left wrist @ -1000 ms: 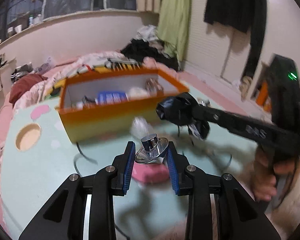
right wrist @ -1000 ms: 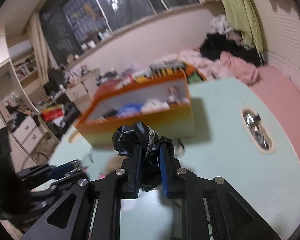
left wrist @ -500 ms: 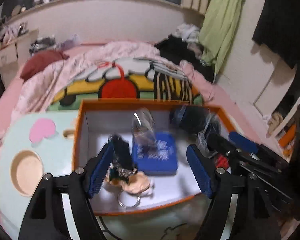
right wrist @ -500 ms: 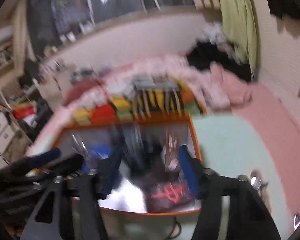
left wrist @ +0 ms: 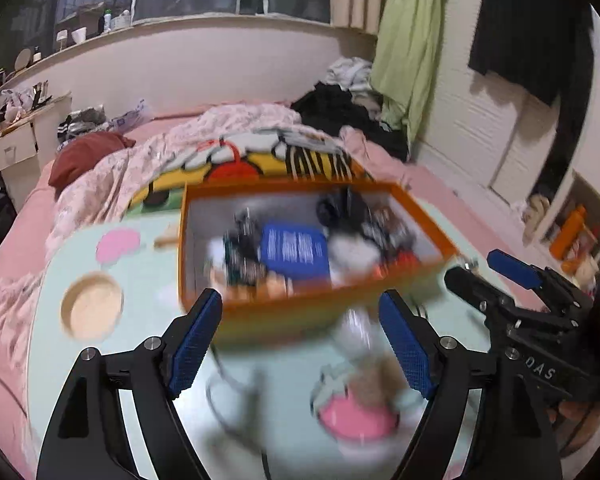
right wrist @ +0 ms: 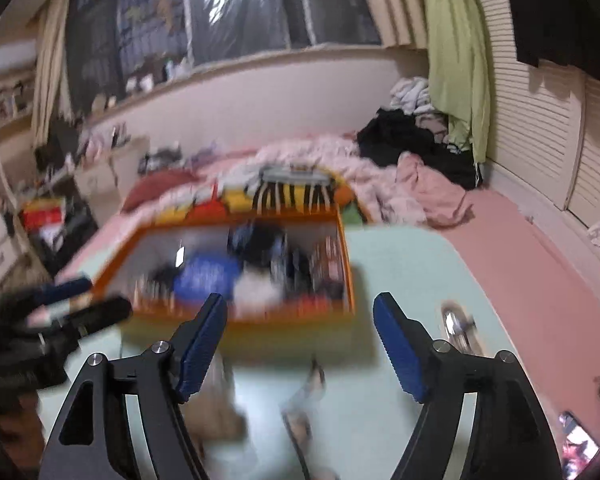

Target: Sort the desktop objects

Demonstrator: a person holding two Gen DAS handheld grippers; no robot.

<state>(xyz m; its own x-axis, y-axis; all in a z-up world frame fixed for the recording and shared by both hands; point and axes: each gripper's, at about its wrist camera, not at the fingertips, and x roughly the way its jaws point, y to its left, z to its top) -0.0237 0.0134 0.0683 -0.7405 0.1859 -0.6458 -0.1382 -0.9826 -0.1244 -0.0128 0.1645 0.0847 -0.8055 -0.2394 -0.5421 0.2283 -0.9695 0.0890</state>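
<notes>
Left gripper (left wrist: 300,336) and right gripper (right wrist: 298,340): jaws opening, nothing between them. Orange box (left wrist: 414,206) contents motion-blurred; only a blue packet (left wrist: 294,250) legible. Table (left wrist: 148,280) items smeared.

Left gripper (left wrist: 300,338) and right gripper (right wrist: 298,342) tilted downward, jaws opening — seemingly nothing between them

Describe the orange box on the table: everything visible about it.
The orange box is an open-topped rectangular tray, probably cardboard, with pale inner walls, standing flat on the mint table near its far edge. It holds a jumble: a blue packet, black and white items, blurred. Neither gripper touches it.
</notes>
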